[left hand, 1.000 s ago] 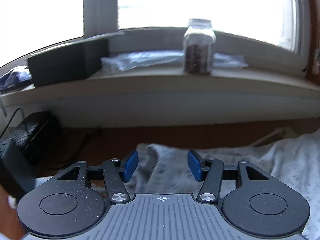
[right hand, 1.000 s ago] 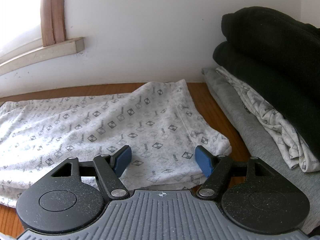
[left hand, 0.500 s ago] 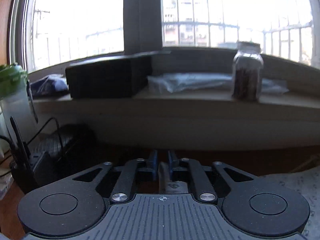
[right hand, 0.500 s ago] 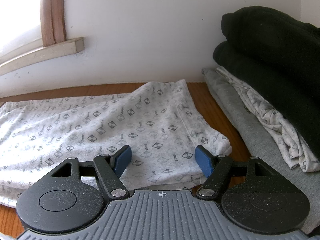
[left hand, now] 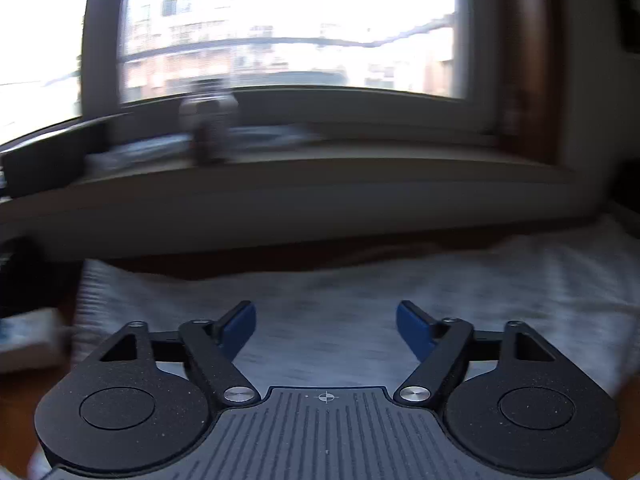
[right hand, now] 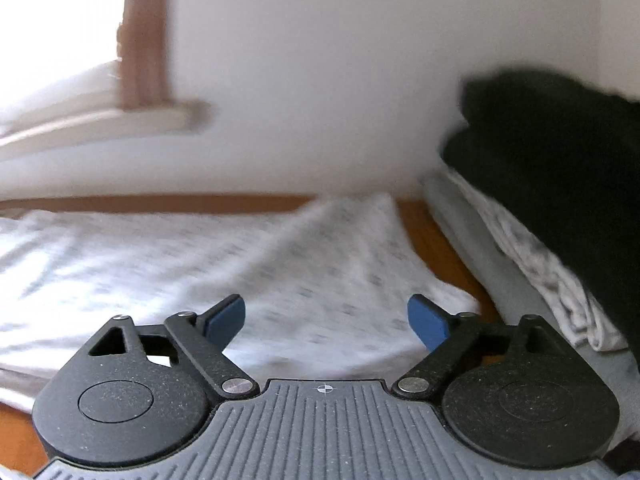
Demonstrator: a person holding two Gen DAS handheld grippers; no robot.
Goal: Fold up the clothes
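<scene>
A white garment with a small grey diamond print (right hand: 224,264) lies spread flat on the wooden table (right hand: 420,224). It also shows in the left wrist view (left hand: 360,296), blurred. My left gripper (left hand: 326,326) is open and empty, low over the cloth. My right gripper (right hand: 326,320) is open and empty, just above the garment's near right part. Both views are motion-blurred.
A stack of folded clothes stands at the right: a black one (right hand: 560,160) on a patterned white one (right hand: 560,288) on a grey one (right hand: 500,272). A windowsill (left hand: 320,176) with a jar (left hand: 208,128) and a dark box (left hand: 44,164) runs behind the table.
My left gripper, shut on a fold of the garment half a second ago, has opened and let it go, and has swung right. My right gripper has shifted slightly.
</scene>
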